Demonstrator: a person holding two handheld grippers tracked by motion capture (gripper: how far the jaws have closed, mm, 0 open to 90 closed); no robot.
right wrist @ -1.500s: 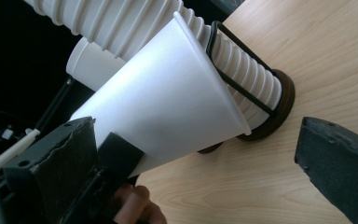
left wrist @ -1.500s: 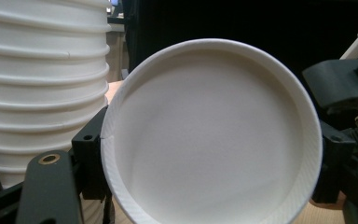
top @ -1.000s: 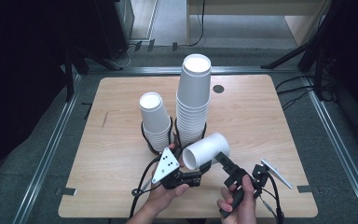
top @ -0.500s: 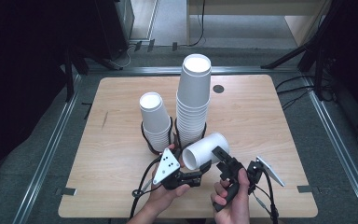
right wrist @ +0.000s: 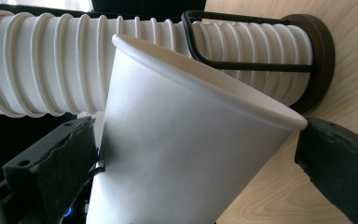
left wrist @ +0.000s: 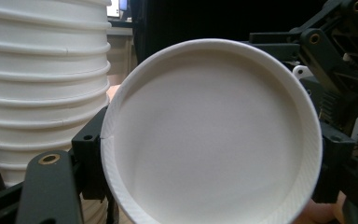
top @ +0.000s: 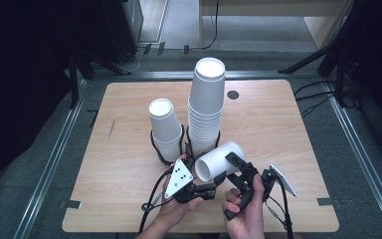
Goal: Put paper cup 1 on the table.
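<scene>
Wooden worktop point(top: 129, 119): at 6 o'clock, your left claw point(top: 206, 189) grips a sideways paper cup point(top: 219, 160); your right claw point(top: 235, 167) sits open around it, before two cup stacks point(top: 205, 107).

A lab or test room set up for recording handling work, not anyone's home.

A plain wooden table point(top: 129, 124) stands alone on grey carpet point(top: 45, 149), fenced along its left, far and right edges by bare metal rails point(top: 54, 154) laid on the floor. Black stand legs point(top: 79, 74) (tripods or light stands, I'd guess) plant themselves off the far left and far right corners, and loose cables point(top: 323, 94) snake over the floor past the right edge. Beyond the far edge sit a dark cabinet point(top: 124, 25) and a pale wooden desk point(top: 278, 10), everything around kept dim. The table has a round black cable hole point(top: 233, 94) near its far edge, and strips of tape point(top: 70, 204) hold down its near corners.
</scene>
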